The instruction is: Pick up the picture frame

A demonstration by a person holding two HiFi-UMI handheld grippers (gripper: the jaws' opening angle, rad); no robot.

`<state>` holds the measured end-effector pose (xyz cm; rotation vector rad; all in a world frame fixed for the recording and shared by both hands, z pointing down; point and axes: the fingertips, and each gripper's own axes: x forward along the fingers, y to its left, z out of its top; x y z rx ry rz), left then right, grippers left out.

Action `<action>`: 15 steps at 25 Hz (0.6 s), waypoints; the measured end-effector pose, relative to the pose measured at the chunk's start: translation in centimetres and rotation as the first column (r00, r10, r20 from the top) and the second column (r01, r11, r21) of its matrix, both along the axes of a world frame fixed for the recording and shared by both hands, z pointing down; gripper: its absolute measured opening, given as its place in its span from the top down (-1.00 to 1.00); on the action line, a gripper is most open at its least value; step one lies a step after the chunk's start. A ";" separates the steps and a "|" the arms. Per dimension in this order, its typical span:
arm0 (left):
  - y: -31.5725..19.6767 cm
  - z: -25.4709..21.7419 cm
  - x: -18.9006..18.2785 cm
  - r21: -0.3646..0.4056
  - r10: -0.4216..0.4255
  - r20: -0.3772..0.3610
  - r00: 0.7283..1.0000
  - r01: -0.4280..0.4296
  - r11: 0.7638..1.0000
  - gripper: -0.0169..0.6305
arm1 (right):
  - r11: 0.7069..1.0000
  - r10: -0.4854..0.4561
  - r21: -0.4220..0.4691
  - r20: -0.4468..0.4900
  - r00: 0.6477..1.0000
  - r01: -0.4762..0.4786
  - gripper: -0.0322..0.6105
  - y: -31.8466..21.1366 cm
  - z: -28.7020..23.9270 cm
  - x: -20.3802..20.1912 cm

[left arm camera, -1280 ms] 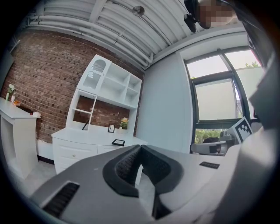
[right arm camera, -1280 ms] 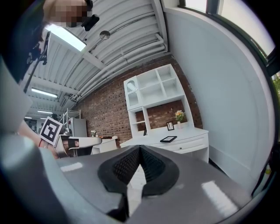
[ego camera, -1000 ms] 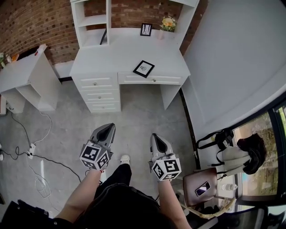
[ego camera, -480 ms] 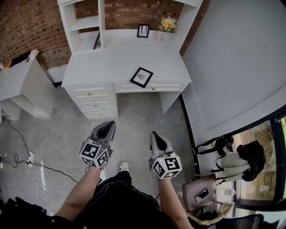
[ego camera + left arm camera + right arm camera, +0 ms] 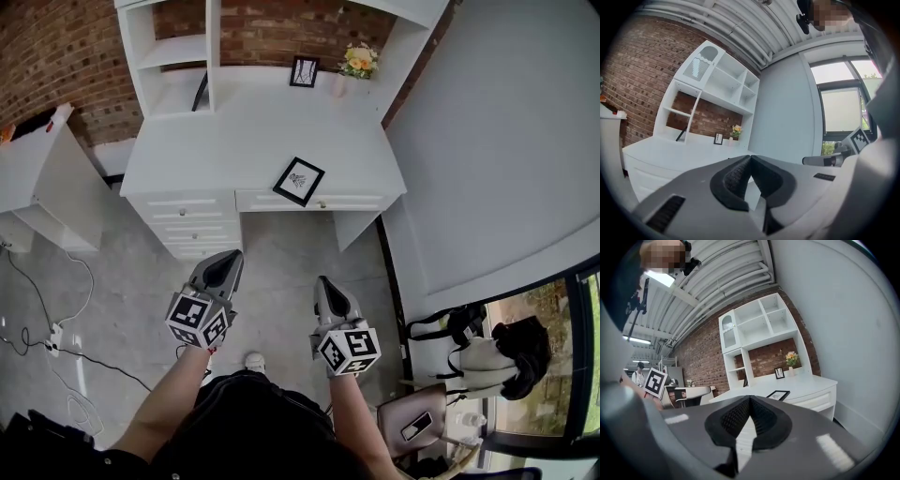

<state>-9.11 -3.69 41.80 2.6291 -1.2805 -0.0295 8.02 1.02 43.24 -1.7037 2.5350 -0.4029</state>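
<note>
Room: brick wall (image 5: 56,56) at 11 o'clock in the head view, plain grey wall (image 5: 506,141) at 2 o'clock, window (image 5: 553,375) at 4 o'clock. Grey floor (image 5: 122,281).
Surface: white desk (image 5: 234,141) at 12 o'clock, backed against the brick. A white hutch (image 5: 178,47) stands on its rear edge, and drawers (image 5: 187,220) sit under its left half.
Other furniture: white side table (image 5: 42,159) at 10 o'clock, apart from the desk.
Floor items: cables (image 5: 56,337) at 8 o'clock; bag (image 5: 487,352) at 4 o'clock by the window.
Desk, rear: small frame (image 5: 303,71) upright; flowers (image 5: 359,61) just at its 3 o'clock.
Frame, place: frame (image 5: 299,181) lies flat on the desktop, near the front edge and right of centre. Nothing touches it.
Frame, heading: set askew to the desk edge, diamond-wise, with one corner towards 5 o'clock and the opposite one towards 11 o'clock.
Frame, long axis: cannot tell; from above it reads near square.
Left gripper: left gripper (image 5: 228,257) over the floor at 6 o'clock from the desk, aimed at 12 o'clock. Jaws together, nothing between them.
Right gripper: right gripper (image 5: 322,281) beside it at 3 o'clock, with the same aim. Jaws together and empty.
Gap: both grippers are well apart from the frame.
</note>
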 end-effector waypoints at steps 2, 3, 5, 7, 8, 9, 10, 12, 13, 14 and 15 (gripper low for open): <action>-0.5 0.0 -0.1 0.003 -0.003 -0.003 1.000 0.003 1.000 0.93 | 1.000 0.002 -0.002 0.002 1.000 -0.002 0.89 -0.6 0.2 0.0; -0.6 0.1 -0.2 0.002 -0.004 -0.004 1.000 0.004 1.000 0.93 | 1.000 0.004 -0.006 0.005 1.000 -0.004 0.89 -0.8 0.4 0.1; -0.7 0.4 -0.4 -0.003 -0.006 -0.004 1.000 0.006 1.000 0.93 | 1.000 0.008 -0.014 0.010 1.000 -0.008 0.89 -0.9 0.7 0.1; -0.6 0.8 -0.7 -0.011 -0.011 -0.006 1.000 0.010 1.000 0.93 | 1.000 0.010 -0.021 0.011 1.000 -0.010 0.89 -0.8 1.0 0.0; -0.6 1.0 -0.8 -0.016 -0.014 -0.008 1.000 0.014 1.000 0.93 | 1.000 0.010 -0.024 0.010 1.000 -0.010 0.89 -0.8 1.1 0.0; -0.6 1.2 -0.8 -0.020 -0.017 -0.010 1.000 0.017 1.000 0.93 | 1.000 0.011 -0.026 0.011 1.000 -0.010 0.89 -0.8 1.2 0.1; -0.7 1.4 -0.7 -0.023 -0.021 -0.012 1.000 0.021 1.000 0.93 | 0.999 0.013 -0.030 0.013 1.000 -0.012 0.89 -0.9 1.3 0.3; -0.8 1.9 -0.4 -0.033 -0.028 -0.016 0.999 0.027 0.999 0.93 | 0.999 0.017 -0.042 0.021 1.000 -0.016 0.89 -1.0 1.8 0.8; -0.7 2.2 -0.2 -0.038 -0.029 -0.017 0.999 0.029 0.999 0.93 | 0.999 0.018 -0.051 0.023 1.000 -0.017 0.89 -1.1 2.1 1.1; -0.7 2.4 0.0 -0.042 -0.030 -0.017 0.999 0.029 0.999 0.93 | 0.998 0.019 -0.060 0.024 1.000 -0.018 0.89 -1.2 2.5 1.3; -0.8 2.5 0.2 -0.043 -0.030 -0.018 0.999 0.029 0.999 0.93 | 0.998 0.021 -0.067 0.027 0.999 -0.019 0.89 -1.3 2.7 1.6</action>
